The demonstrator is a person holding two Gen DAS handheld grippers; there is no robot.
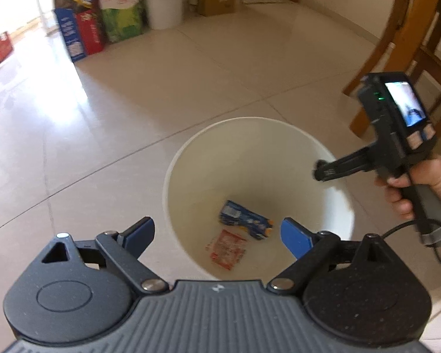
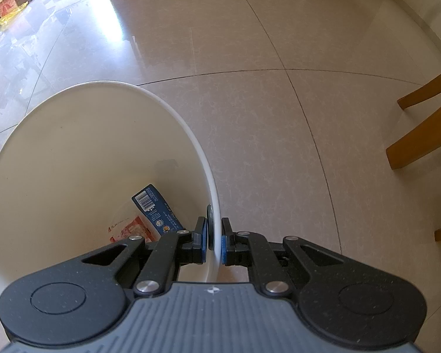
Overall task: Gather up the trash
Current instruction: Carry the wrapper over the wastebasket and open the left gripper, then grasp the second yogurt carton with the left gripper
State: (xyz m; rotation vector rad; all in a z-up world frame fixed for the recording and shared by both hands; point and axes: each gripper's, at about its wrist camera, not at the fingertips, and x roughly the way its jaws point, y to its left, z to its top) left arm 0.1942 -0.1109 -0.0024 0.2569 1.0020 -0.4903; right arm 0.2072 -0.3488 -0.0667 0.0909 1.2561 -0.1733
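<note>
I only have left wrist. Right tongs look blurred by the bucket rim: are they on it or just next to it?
Observer: On it. Right wrist shows the right tongs shut on the wall of the white bucket, one pad inside and one outside.
Operator: Anything else caught in the grip?
Observer: No wrapper between the pads. A dark round fitting sits on the inner wall just ahead of them.
Operator: Where's the trash from that side?
Observer: Down in the bucket, not in the tongs. The blue packet shows its barcode face up, with the red wrapper next to it.
</note>
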